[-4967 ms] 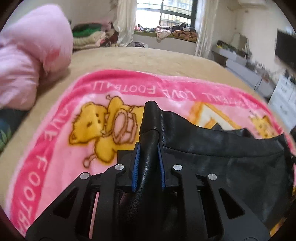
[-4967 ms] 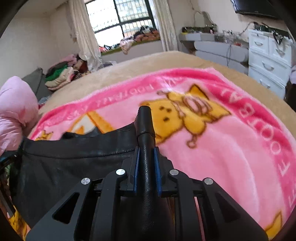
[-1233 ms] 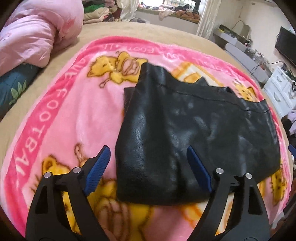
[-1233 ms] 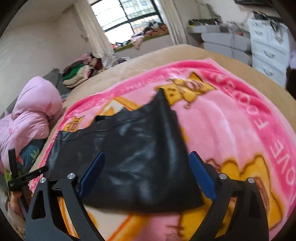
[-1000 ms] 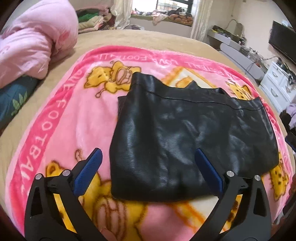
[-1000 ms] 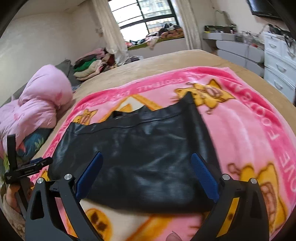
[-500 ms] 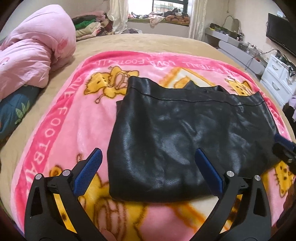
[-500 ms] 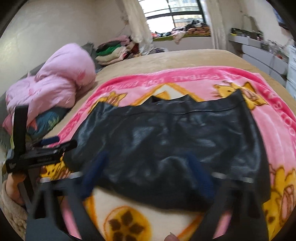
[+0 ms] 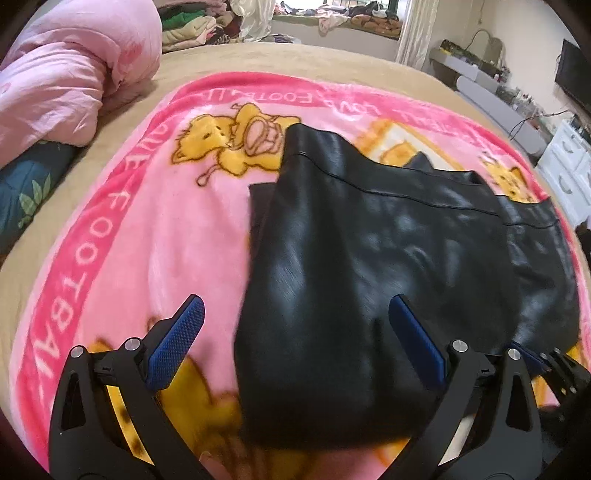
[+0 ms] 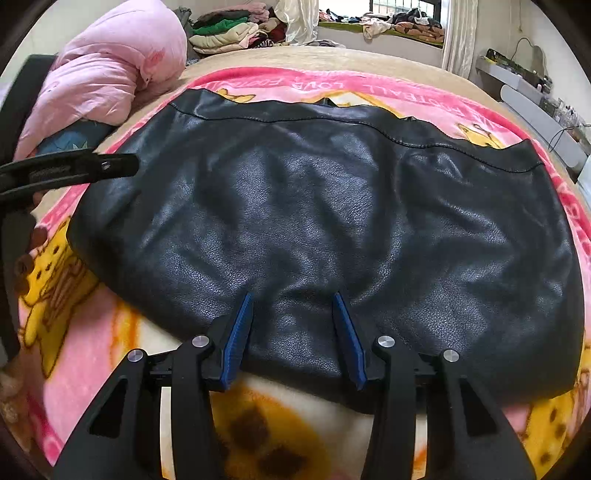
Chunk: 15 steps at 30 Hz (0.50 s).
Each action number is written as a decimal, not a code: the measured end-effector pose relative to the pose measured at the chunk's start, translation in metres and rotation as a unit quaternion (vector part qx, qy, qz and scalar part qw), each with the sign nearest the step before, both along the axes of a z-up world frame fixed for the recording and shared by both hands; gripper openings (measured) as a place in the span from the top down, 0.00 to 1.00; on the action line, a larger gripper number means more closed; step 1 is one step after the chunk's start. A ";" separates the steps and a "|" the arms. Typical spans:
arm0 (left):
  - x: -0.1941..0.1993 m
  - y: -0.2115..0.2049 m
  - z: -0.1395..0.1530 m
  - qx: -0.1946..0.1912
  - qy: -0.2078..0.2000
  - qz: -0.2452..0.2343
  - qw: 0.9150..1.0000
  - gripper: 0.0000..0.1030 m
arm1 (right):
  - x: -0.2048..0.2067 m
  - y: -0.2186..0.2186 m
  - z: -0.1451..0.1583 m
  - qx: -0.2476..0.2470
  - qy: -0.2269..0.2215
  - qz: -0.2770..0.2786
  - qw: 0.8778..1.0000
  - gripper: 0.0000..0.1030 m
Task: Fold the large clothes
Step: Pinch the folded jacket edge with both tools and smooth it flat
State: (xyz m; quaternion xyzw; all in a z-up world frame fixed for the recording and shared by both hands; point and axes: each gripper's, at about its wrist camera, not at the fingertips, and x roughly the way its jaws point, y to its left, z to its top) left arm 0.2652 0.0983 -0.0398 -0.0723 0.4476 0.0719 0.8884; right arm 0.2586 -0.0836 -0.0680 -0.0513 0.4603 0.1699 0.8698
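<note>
A black leather garment [image 9: 369,258] lies folded flat on the pink cartoon blanket [image 9: 129,229]. My left gripper [image 9: 295,306] hovers open and wide over the garment's near left corner, with nothing pinched. The right gripper [image 10: 293,314] is low at the garment's [image 10: 314,206] near edge and its jaws are closing. The leather edge lies flat between its blue pads [image 10: 240,328], which do not press on it. The right gripper's tip [image 9: 546,369] also shows at the lower right of the left wrist view. The left gripper [image 10: 74,170] shows at the left of the right wrist view.
A pink quilt [image 10: 110,74] is bunched at the bed's far left, with a dark leaf-print pillow [image 9: 26,184] below it. Piled clothes [image 10: 229,33] and a window sill lie beyond the bed. White drawers [image 9: 569,166] stand to the right.
Both grippers let go of the garment folds they held five seconds ago. In the last second the right gripper swung left and down to the near edge and its jaws narrowed. The left gripper moved closer.
</note>
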 end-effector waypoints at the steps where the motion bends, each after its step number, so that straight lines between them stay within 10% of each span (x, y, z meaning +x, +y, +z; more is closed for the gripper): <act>1: 0.007 0.002 -0.004 0.006 0.008 0.000 1.000 0.09 | 0.000 -0.001 -0.001 0.003 0.000 0.000 1.000 0.58; 15: 0.035 0.030 -0.038 -0.109 0.040 0.004 0.993 0.17 | 0.050 0.001 0.046 0.028 -0.036 -0.021 0.999 0.75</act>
